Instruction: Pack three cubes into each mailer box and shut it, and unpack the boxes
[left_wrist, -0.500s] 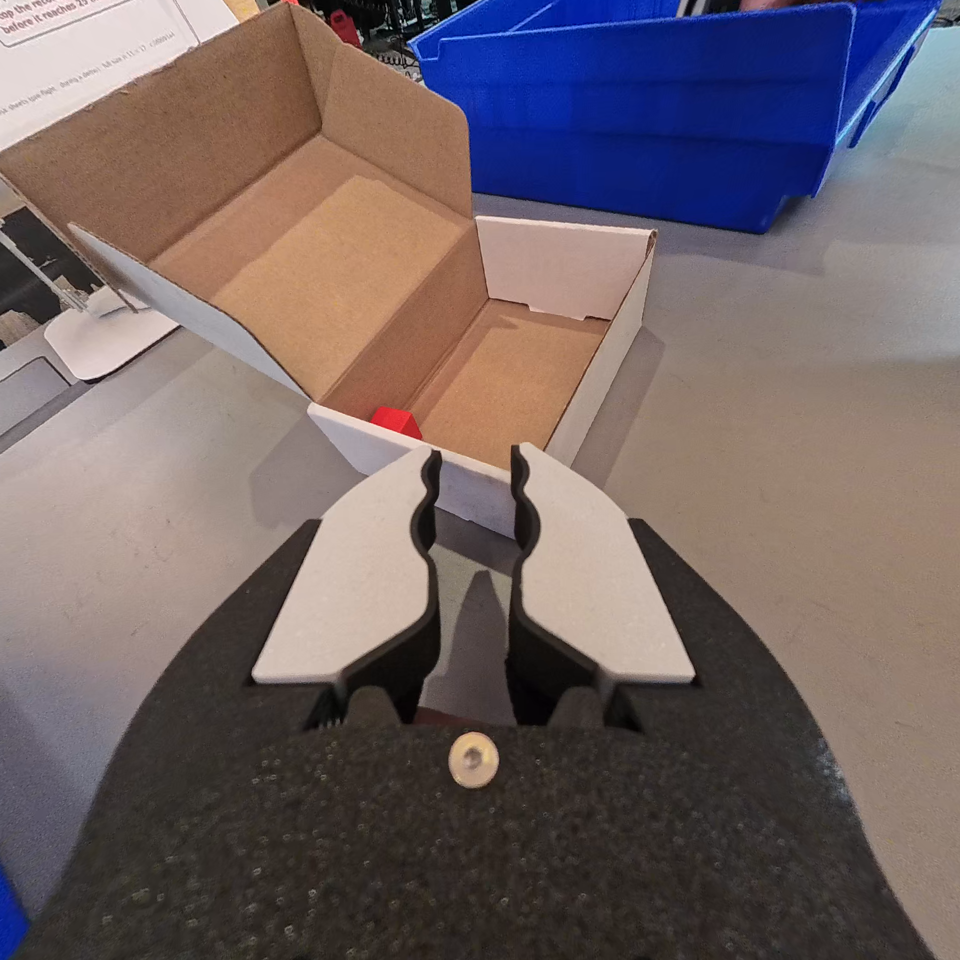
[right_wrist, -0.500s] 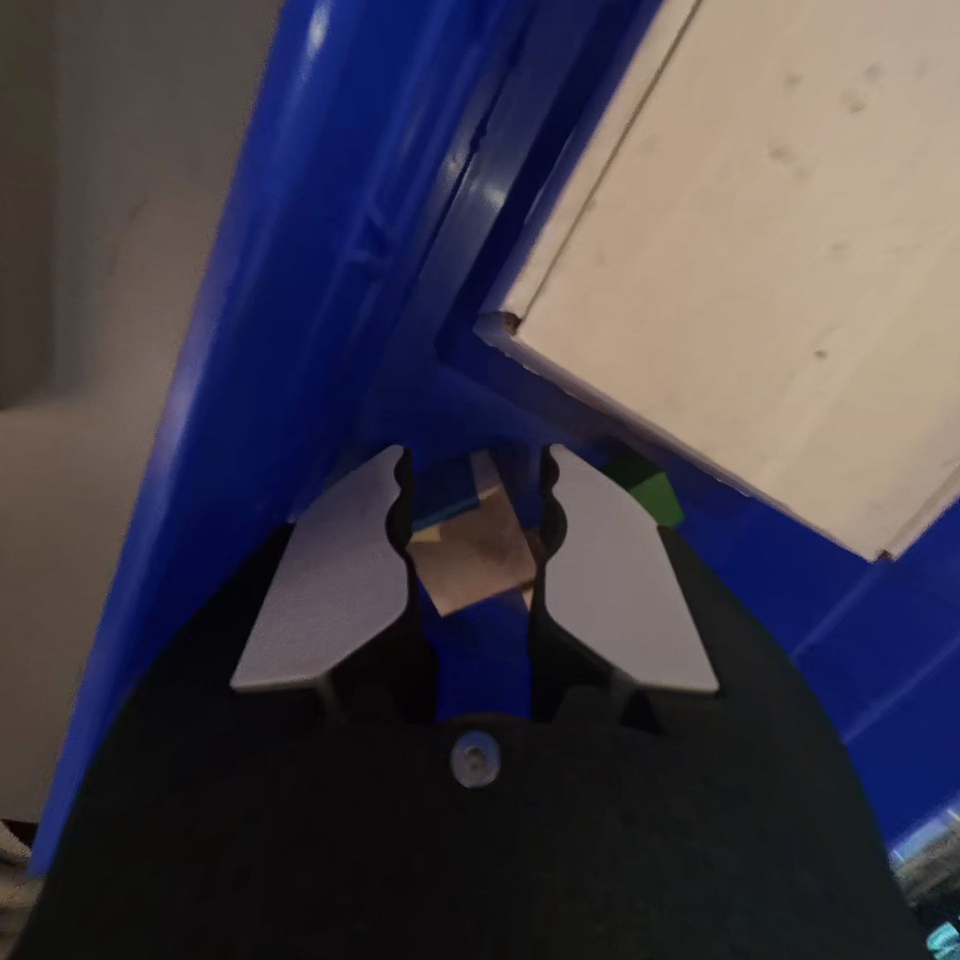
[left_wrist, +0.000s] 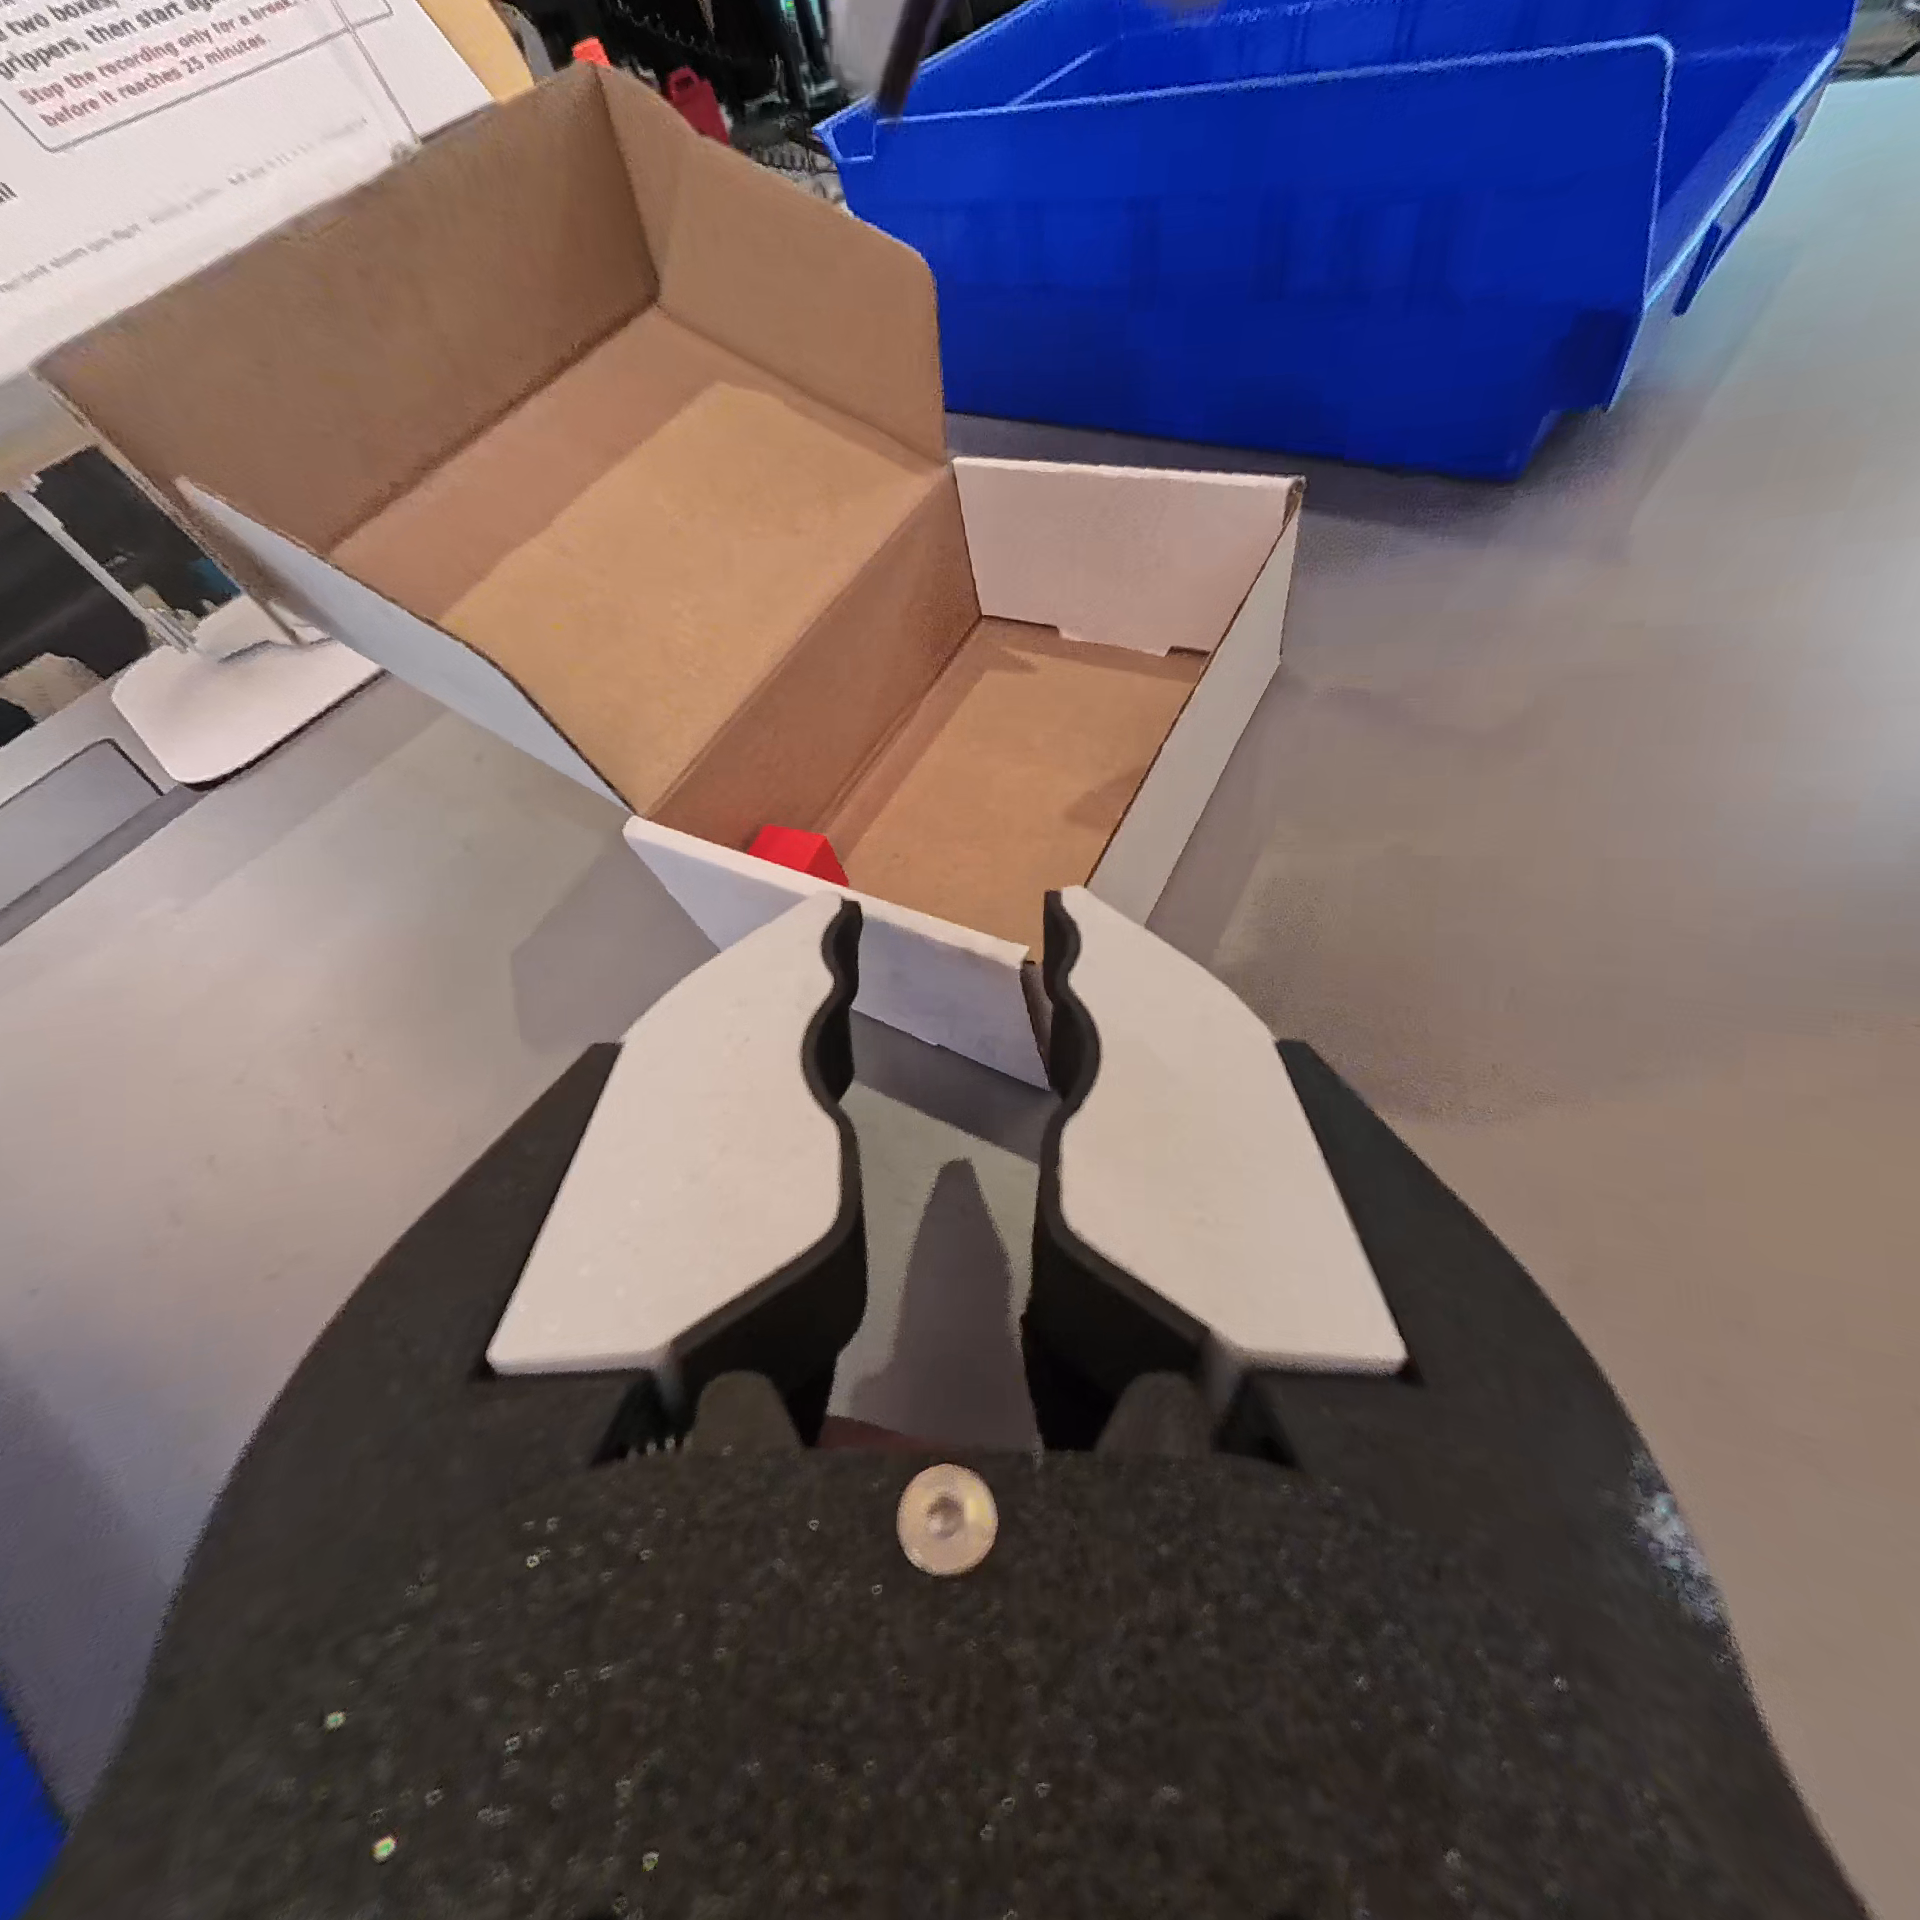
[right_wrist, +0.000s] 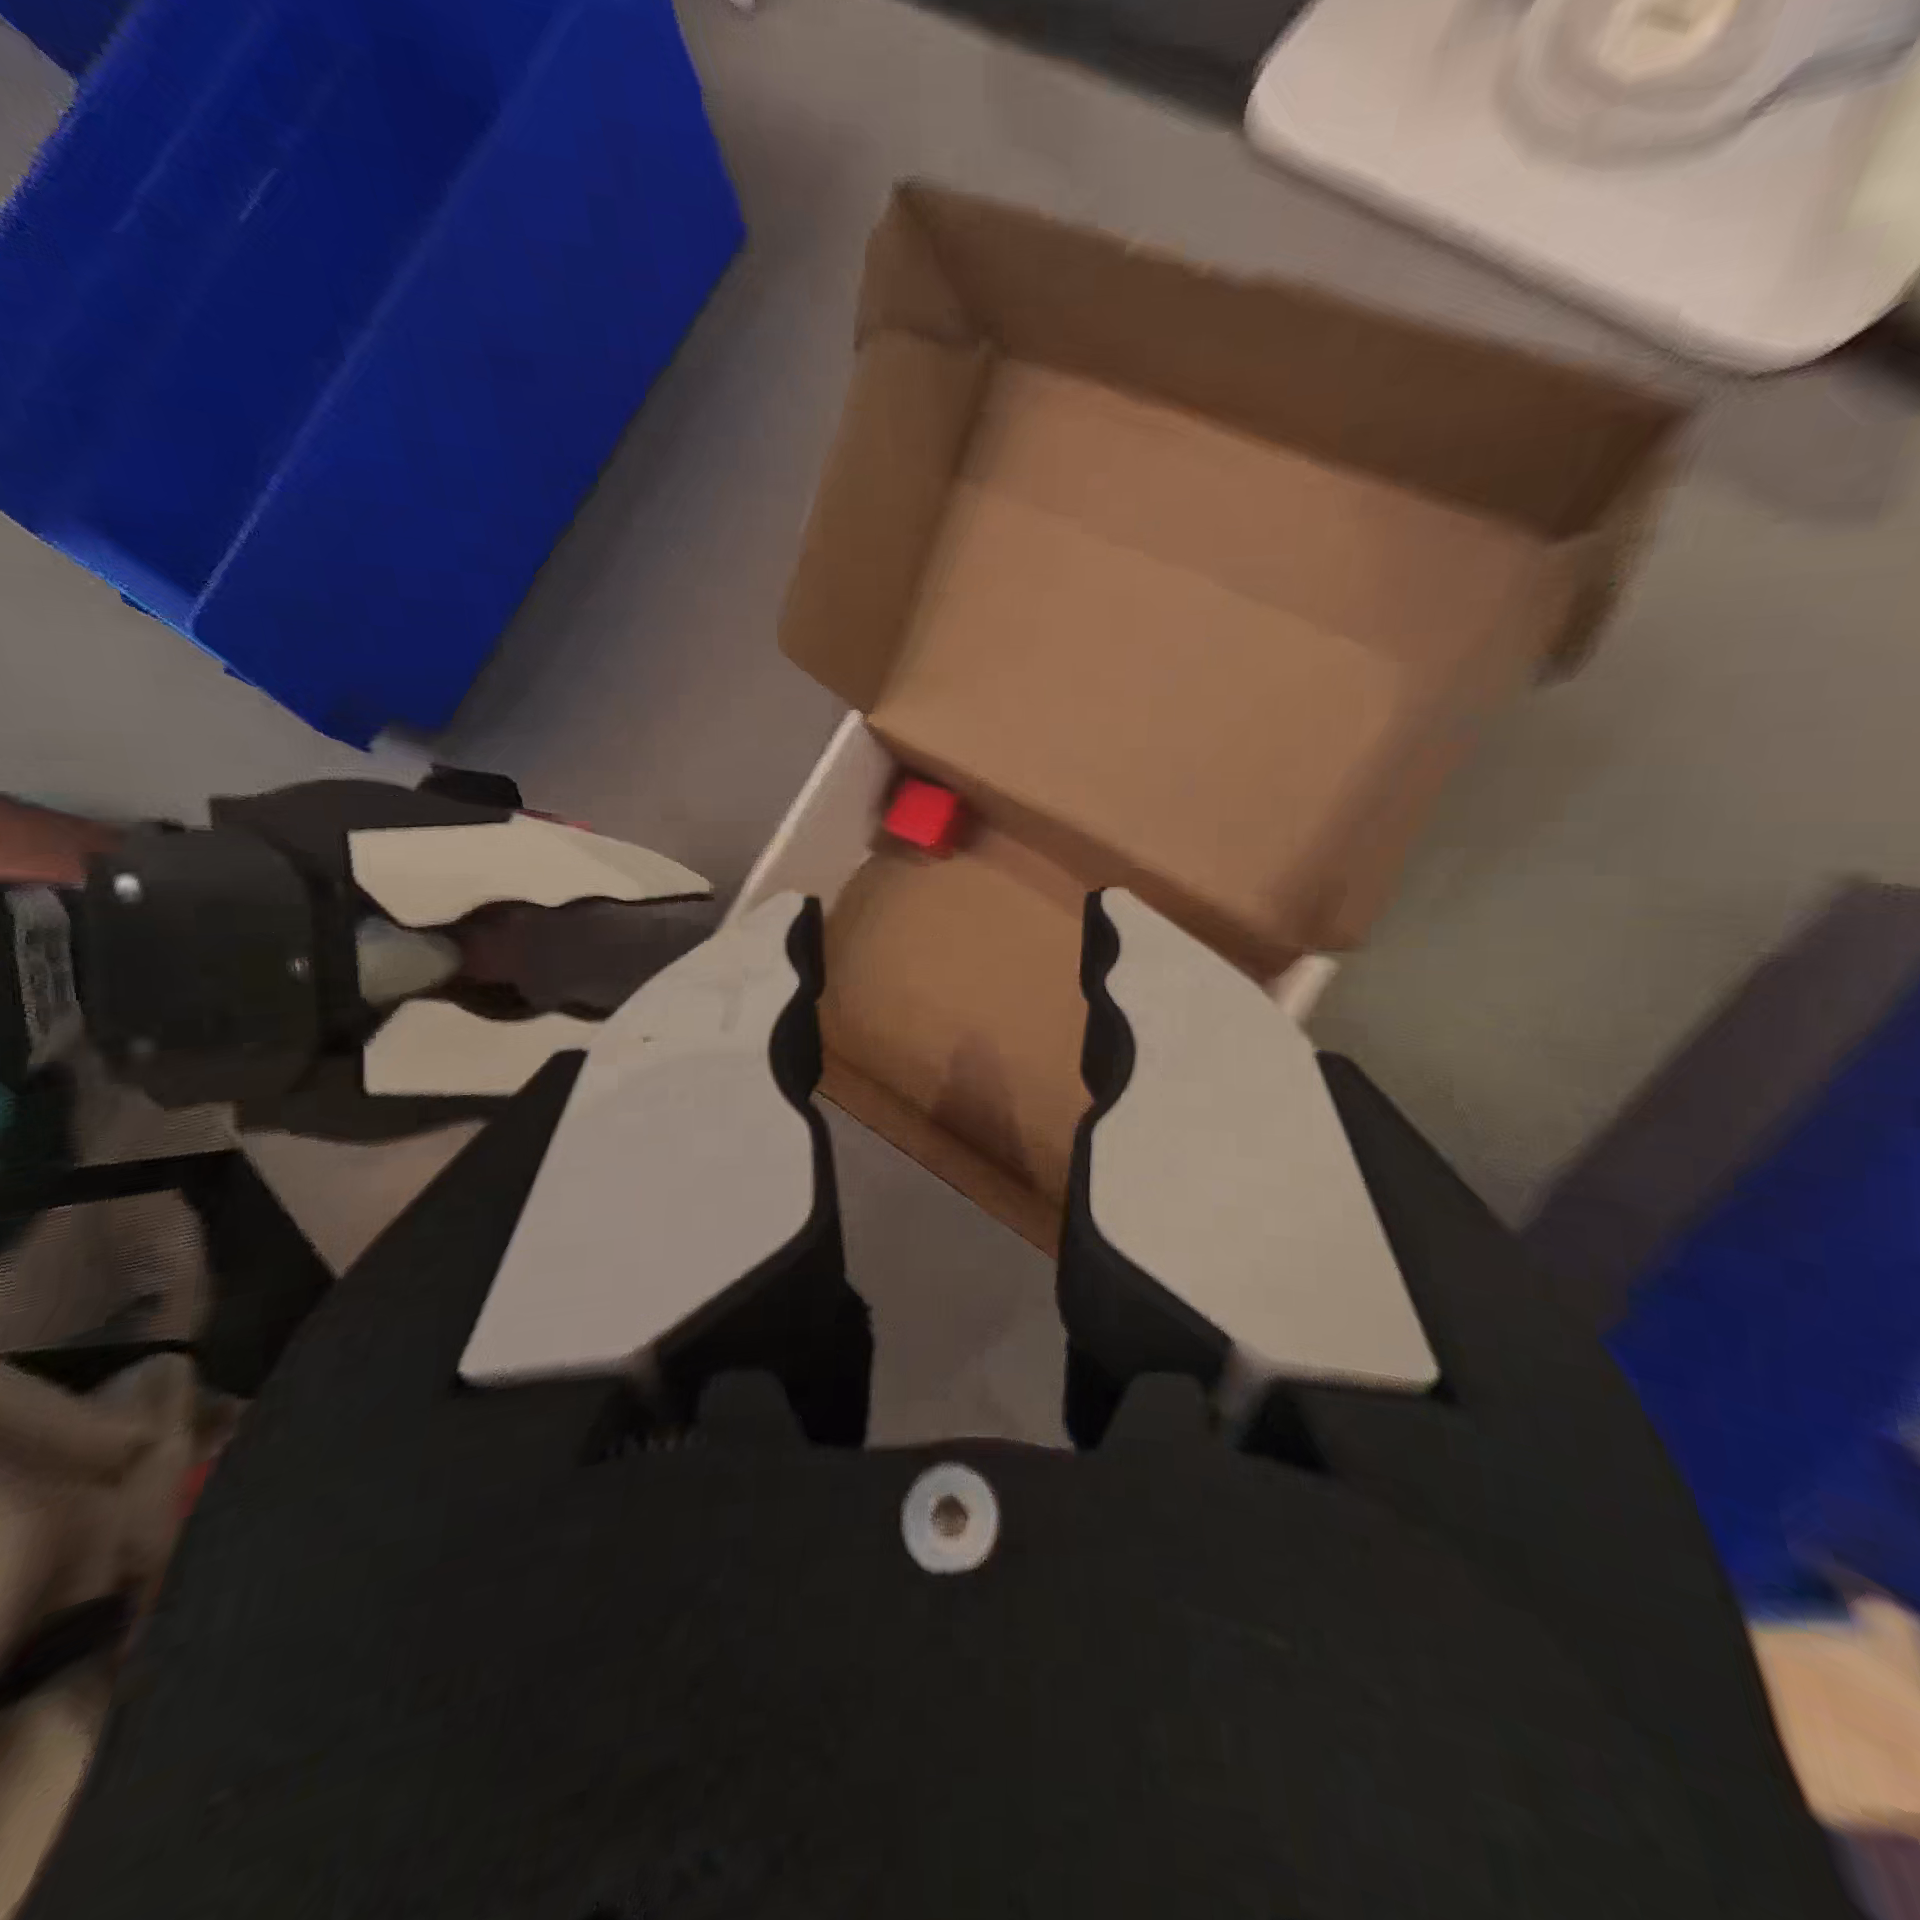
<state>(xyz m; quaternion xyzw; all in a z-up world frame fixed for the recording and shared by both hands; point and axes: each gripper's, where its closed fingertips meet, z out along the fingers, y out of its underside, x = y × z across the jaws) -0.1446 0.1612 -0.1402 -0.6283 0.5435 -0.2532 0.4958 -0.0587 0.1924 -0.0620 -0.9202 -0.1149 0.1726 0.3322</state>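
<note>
An open white mailer box (left_wrist: 1231, 707) with a brown inside stands on the grey table, its lid (left_wrist: 468, 312) folded back to the left. A red cube (left_wrist: 795, 847) lies in its near left corner. My left gripper (left_wrist: 951, 925) is open and empty, its tips just short of the box's near end wall. In the blurred right wrist view my right gripper (right_wrist: 948, 920) is open above the box (right_wrist: 821, 810), with nothing visible between its fingers. The red cube (right_wrist: 916, 812) lies just ahead of it, and the left gripper (right_wrist: 644, 956) is to its left.
A large blue bin (left_wrist: 1299, 260) stands behind the box; it also shows in the right wrist view (right_wrist: 312, 364). A white stand base (left_wrist: 239, 696) and a printed sheet (left_wrist: 156, 125) are at the left. Another blue container (right_wrist: 1766, 1247) is at the right edge.
My right gripper has left the blue bin, where a wooden cube sat between its fingers, and now hovers over the open box. My left gripper has edged slightly closer to the box.
</note>
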